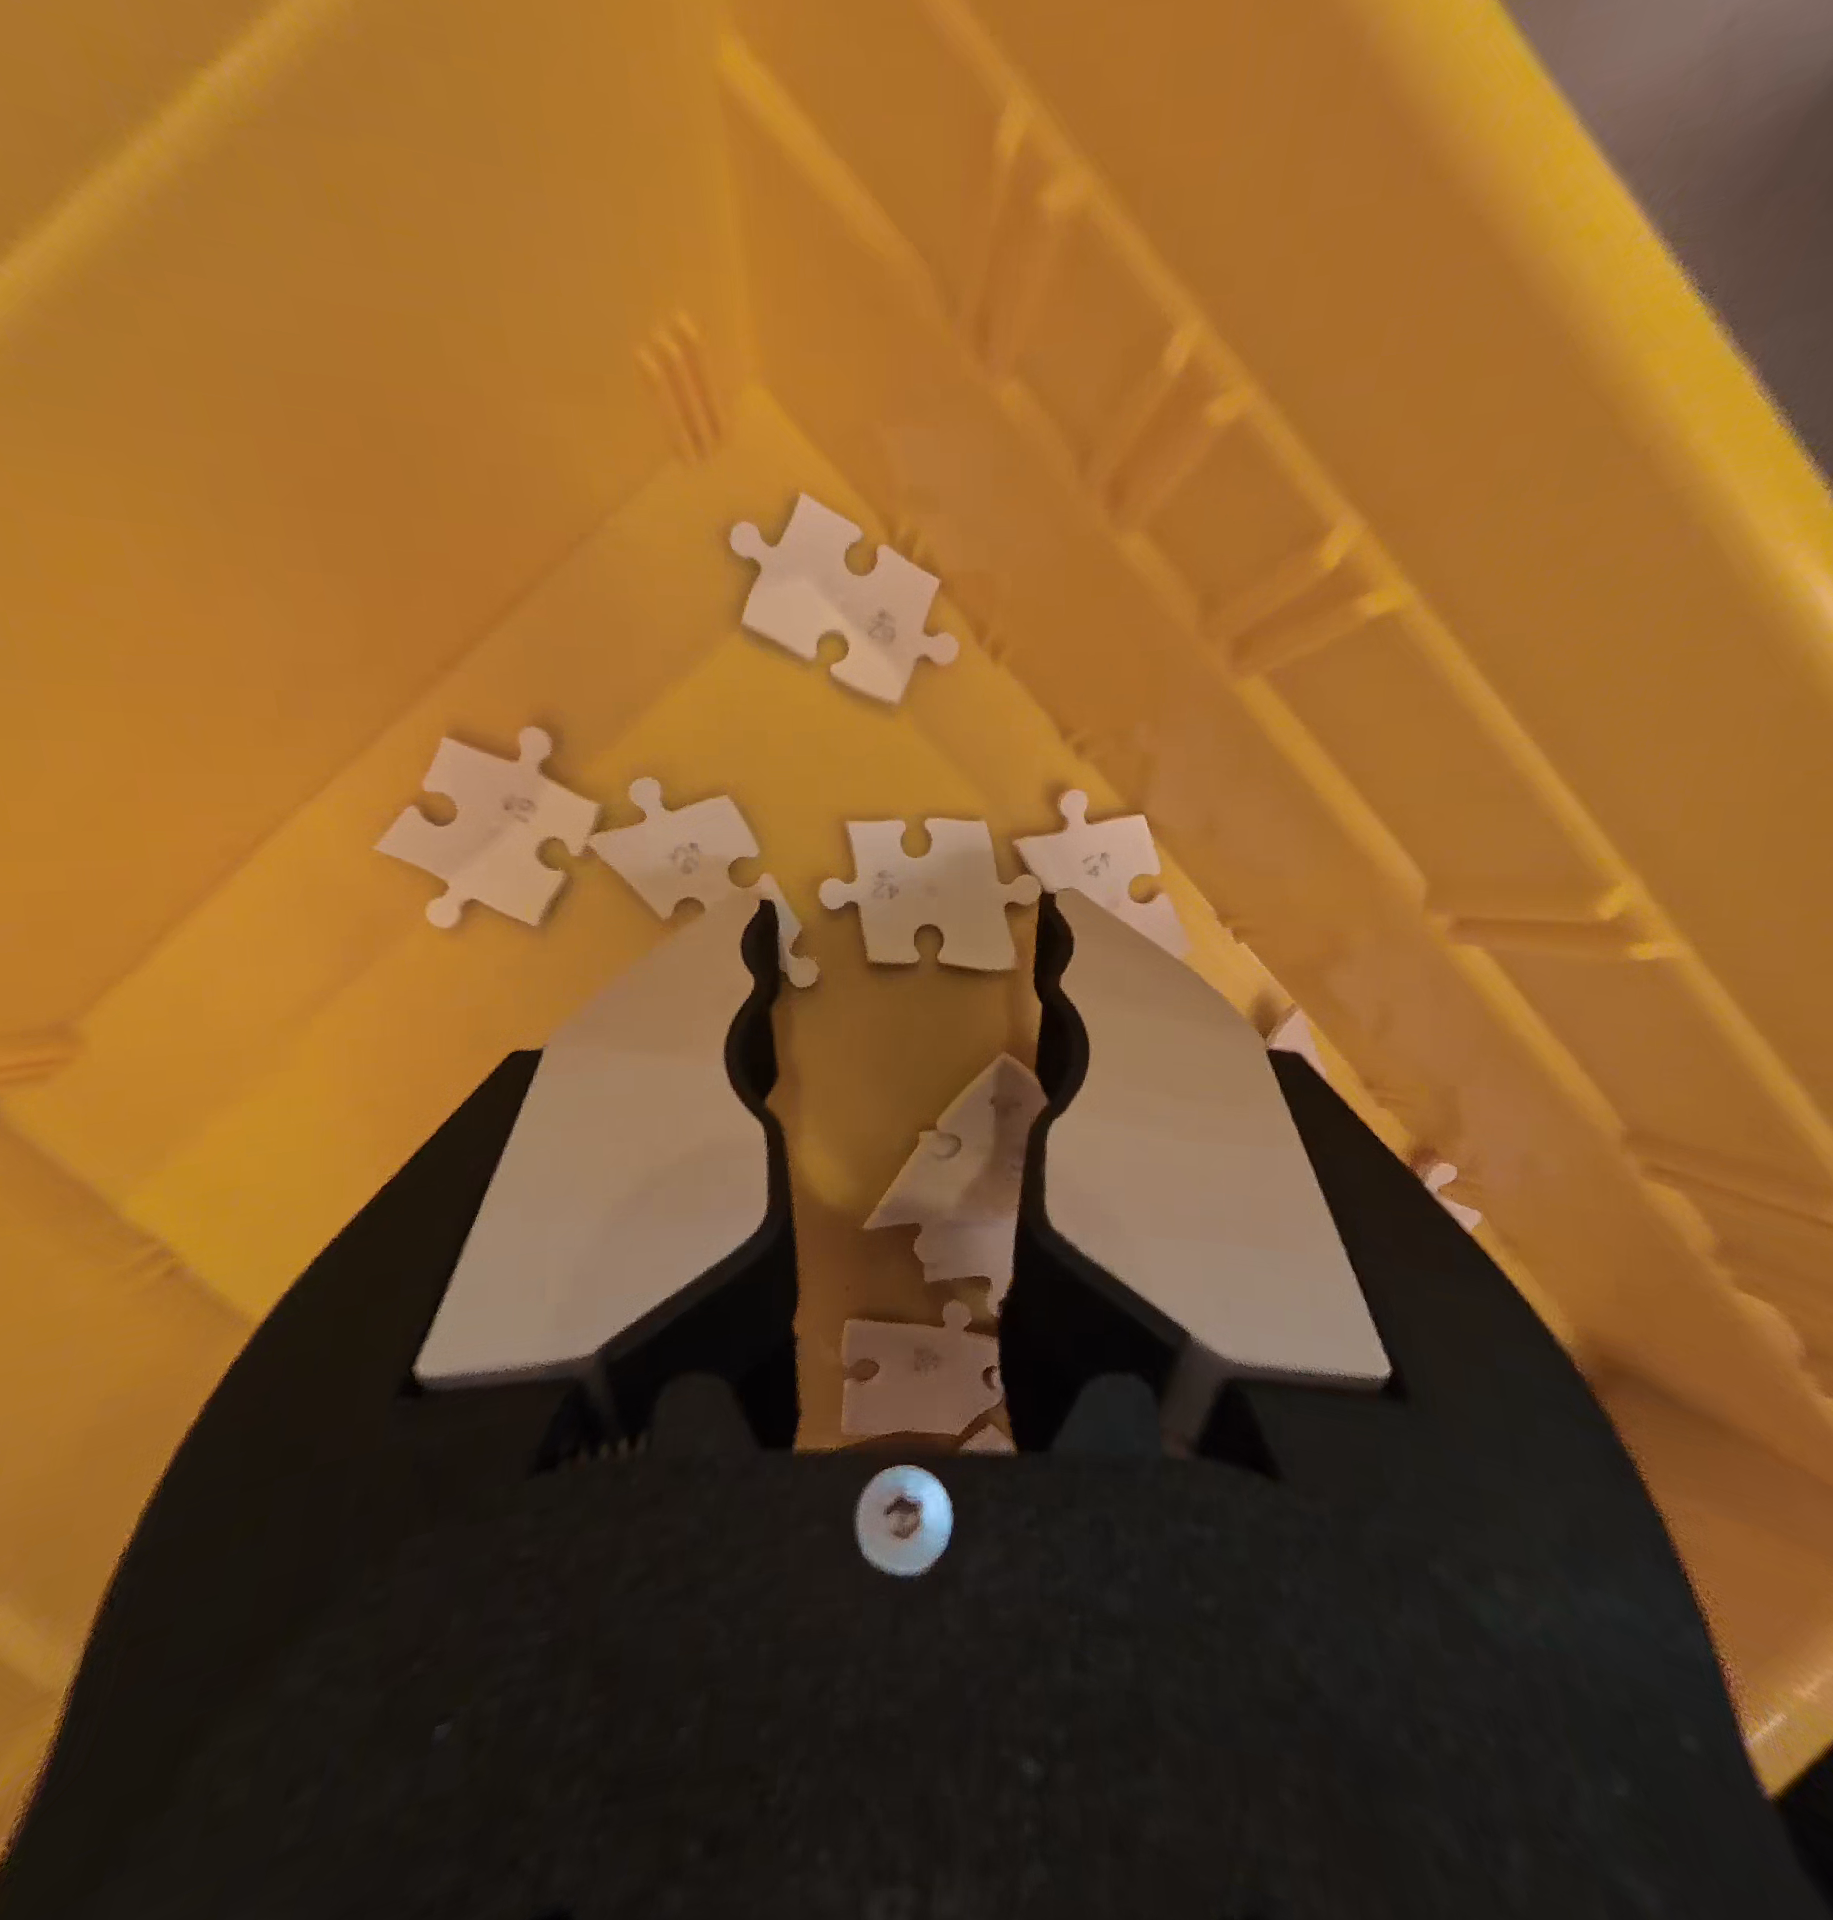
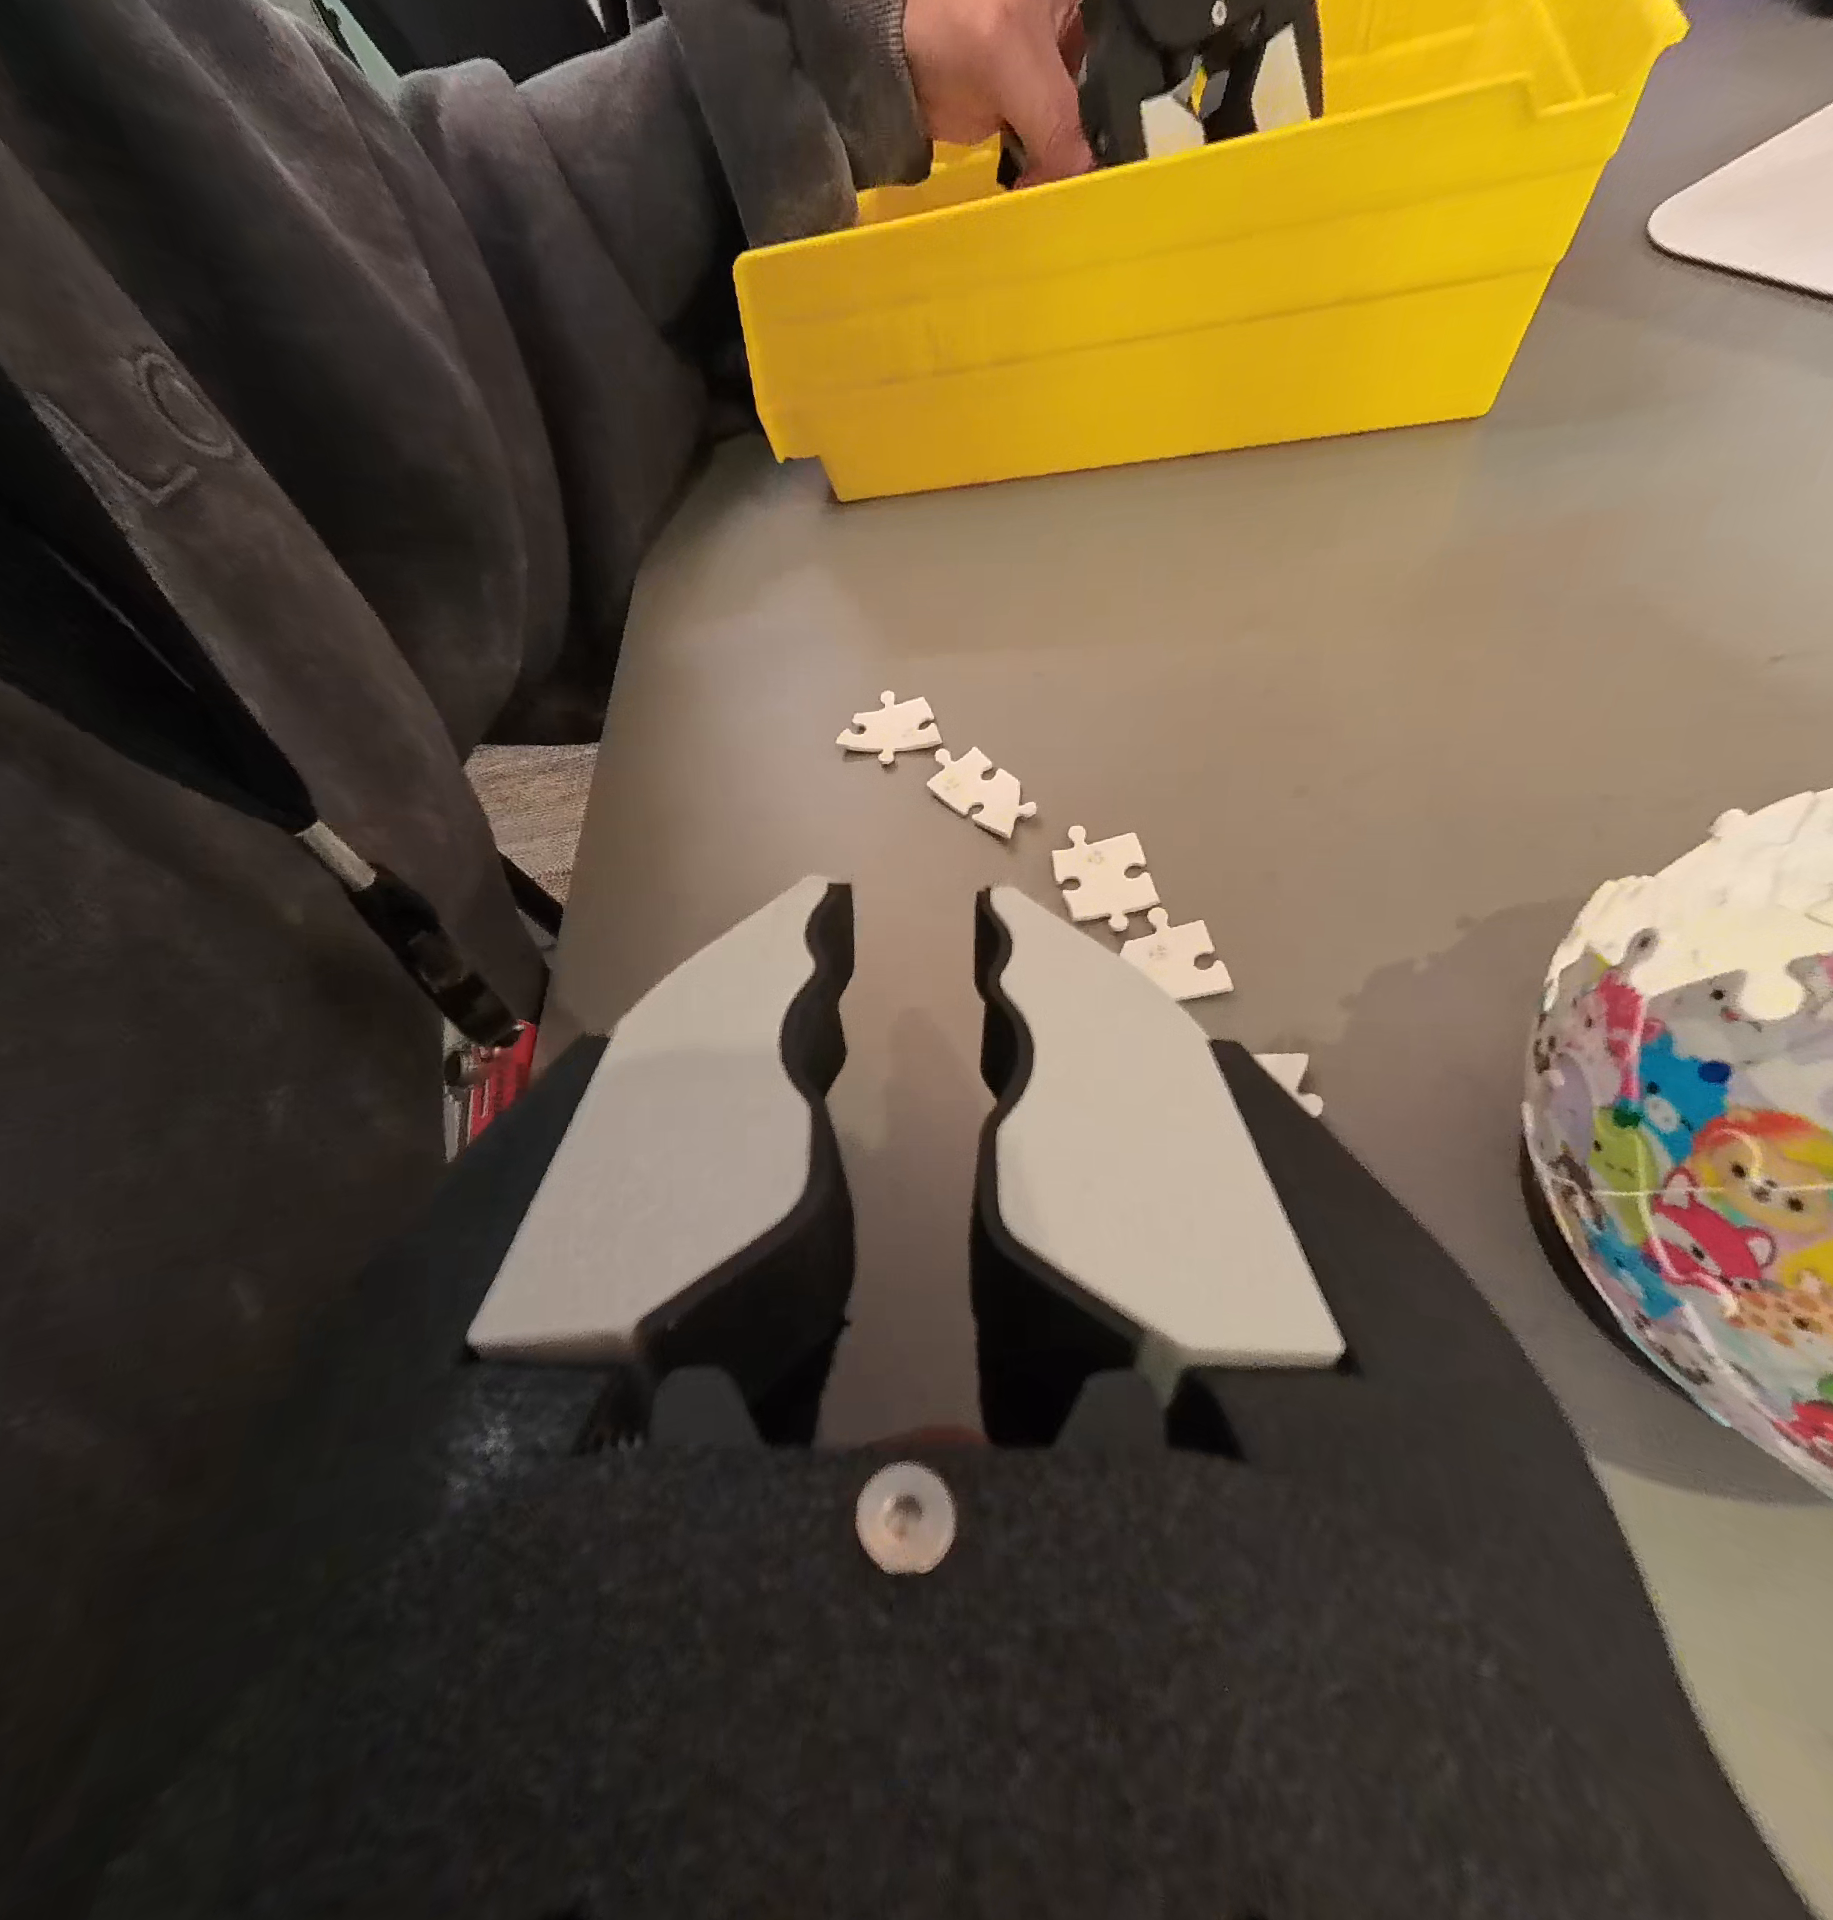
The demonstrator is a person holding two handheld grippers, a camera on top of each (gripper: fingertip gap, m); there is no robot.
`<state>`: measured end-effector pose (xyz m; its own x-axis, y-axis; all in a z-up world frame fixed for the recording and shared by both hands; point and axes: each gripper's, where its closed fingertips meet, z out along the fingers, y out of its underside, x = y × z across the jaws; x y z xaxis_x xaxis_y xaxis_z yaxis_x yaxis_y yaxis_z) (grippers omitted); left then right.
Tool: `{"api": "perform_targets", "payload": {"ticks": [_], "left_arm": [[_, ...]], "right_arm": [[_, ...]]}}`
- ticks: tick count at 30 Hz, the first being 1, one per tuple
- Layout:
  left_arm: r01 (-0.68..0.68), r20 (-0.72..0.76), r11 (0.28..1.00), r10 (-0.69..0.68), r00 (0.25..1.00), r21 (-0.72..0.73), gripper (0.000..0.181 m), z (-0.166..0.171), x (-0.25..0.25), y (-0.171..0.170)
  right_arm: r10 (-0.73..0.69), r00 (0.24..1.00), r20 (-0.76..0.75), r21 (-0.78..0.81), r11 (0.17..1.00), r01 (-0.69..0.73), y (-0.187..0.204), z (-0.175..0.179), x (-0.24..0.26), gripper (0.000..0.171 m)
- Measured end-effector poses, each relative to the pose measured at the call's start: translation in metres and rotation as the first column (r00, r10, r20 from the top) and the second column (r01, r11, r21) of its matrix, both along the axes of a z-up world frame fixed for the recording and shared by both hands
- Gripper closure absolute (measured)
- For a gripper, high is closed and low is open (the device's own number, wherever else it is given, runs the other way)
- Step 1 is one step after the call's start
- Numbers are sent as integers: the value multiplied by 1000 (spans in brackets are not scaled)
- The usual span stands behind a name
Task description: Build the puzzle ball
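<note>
Grey table (image 2: 1307, 623) – yellow bin (image 1: 372, 364) | loose pcs (image 1: 922, 894) inside – L jaws apart

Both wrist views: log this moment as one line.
left tongs: open, in yellow bin over loose pieces | right tongs: open, empty, above table | puzzle ball: partly built

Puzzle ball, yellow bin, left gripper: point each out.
puzzle ball (image 2: 1722, 1174), right wrist view, on its printed side.
yellow bin (image 2: 1151, 343), right wrist view, on its near outer wall.
left gripper (image 1: 901, 914), left wrist view, midway between its open fingertips.
</note>
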<state>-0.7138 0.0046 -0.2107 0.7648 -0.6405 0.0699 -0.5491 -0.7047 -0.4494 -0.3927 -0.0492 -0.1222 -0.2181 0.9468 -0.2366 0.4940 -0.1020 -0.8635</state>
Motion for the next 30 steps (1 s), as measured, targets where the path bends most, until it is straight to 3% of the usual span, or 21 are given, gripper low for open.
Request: {"api": "perform_targets", "payload": {"ticks": [5, 23, 26, 30], "left_arm": [[37, -131, 996, -26, 991, 81, 127, 0, -7, 1], [89, -68, 993, -84, 994, 72, 141, -2, 5, -4], [62, -41, 990, -57, 998, 124, 141, 21, 2, -10], [52, 54, 963, -69, 996, 263, 141, 92, 16, -34]], "right_arm": [[11, 1000, 22, 12, 1000, -11, -3, -6, 1, 149], [35, 995, 95, 5, 999, -36, -8, -13, -4, 147], [46, 994, 99, 12, 999, -47, -11, -11, -7, 147], [48, 993, 107, 10, 999, -49, -11, -11, -8, 147]]}}
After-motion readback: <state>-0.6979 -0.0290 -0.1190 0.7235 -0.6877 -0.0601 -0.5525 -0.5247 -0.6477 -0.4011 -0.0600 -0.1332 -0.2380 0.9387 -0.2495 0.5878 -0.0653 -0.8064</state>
